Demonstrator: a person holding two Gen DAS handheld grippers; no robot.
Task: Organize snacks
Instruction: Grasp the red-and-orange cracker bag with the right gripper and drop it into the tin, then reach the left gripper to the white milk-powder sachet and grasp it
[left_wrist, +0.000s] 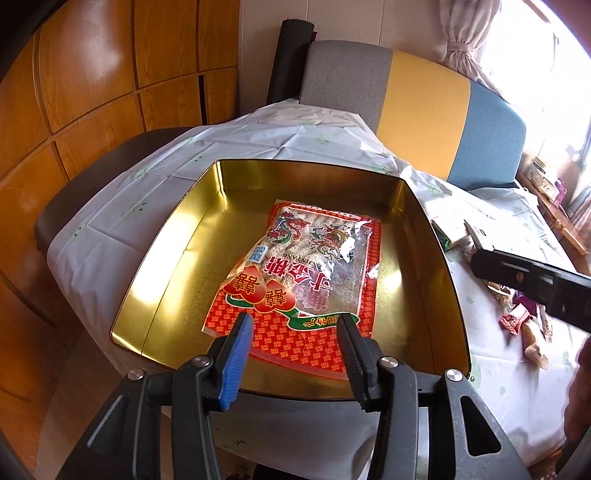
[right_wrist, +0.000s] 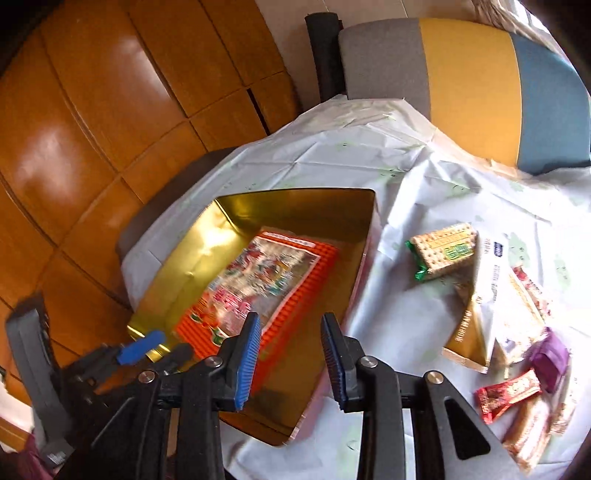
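Note:
A gold tin box (left_wrist: 177, 229) sits on the white-clothed table, also in the right wrist view (right_wrist: 184, 266). A red candy bag (left_wrist: 306, 273) lies flat inside it and shows blurred in the right wrist view (right_wrist: 266, 280). My left gripper (left_wrist: 295, 325) is open and empty, just above the bag's near end. My right gripper (right_wrist: 290, 325) is open and empty over the tin's right wall. A cracker pack (right_wrist: 443, 249) and several loose snacks (right_wrist: 517, 387) lie on the cloth to the right.
A white and gold pouch (right_wrist: 491, 314) and a purple packet (right_wrist: 550, 358) lie among the snacks. A grey, yellow and blue chair (left_wrist: 424, 107) stands behind the table. Wooden cabinets (left_wrist: 92, 92) fill the left. The right gripper's body (left_wrist: 535, 284) crosses the right side.

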